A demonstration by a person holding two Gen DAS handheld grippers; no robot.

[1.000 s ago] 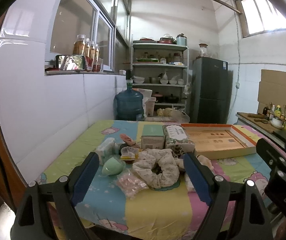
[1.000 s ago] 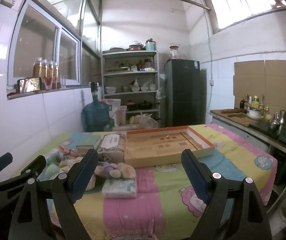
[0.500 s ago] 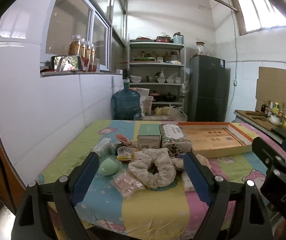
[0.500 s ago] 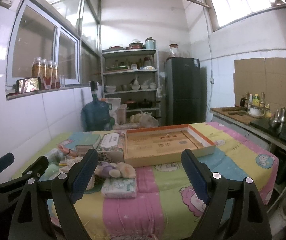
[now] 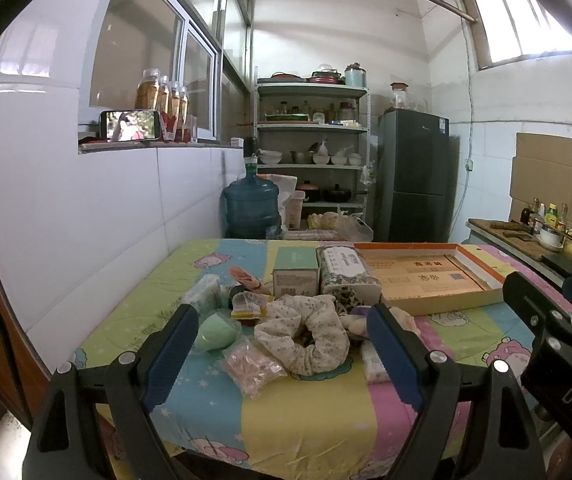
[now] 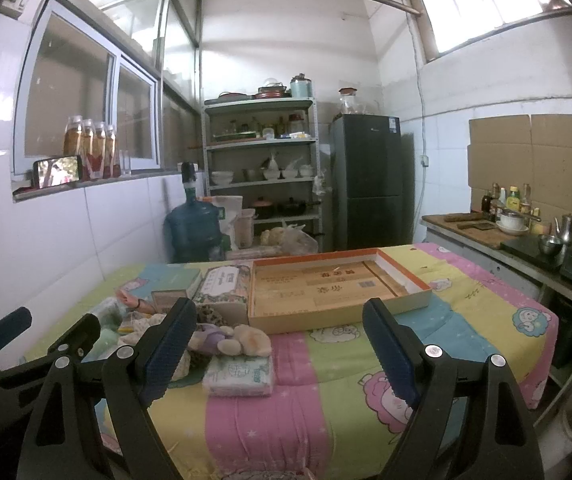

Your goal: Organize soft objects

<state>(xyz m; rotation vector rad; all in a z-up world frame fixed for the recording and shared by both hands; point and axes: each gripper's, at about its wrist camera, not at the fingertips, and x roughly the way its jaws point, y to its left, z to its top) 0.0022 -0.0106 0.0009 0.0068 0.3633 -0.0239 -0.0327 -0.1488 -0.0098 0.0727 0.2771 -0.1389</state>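
A pile of soft things lies on the left half of the quilt-covered table (image 5: 310,412): a floral fabric ring (image 5: 306,336), a green sponge (image 5: 216,333), a clear bag of pink bits (image 5: 252,366), a tissue pack (image 6: 240,376) and a small plush toy (image 6: 230,338). An open orange-rimmed cardboard box (image 6: 334,290) lies behind them; it also shows in the left wrist view (image 5: 426,278). My left gripper (image 5: 282,356) is open and empty, held back from the pile. My right gripper (image 6: 278,352) is open and empty, over the table's front.
A green carton (image 5: 296,272) and a floral tissue box (image 5: 344,270) stand behind the pile. A blue water jug (image 5: 251,210), shelves (image 5: 312,148) and a dark fridge (image 5: 416,180) stand beyond the table. A counter with bottles and pots (image 6: 526,232) runs along the right wall.
Both grippers have drawn slightly back and up from the table, so the pile looks a bit farther. Nothing on the table has moved.
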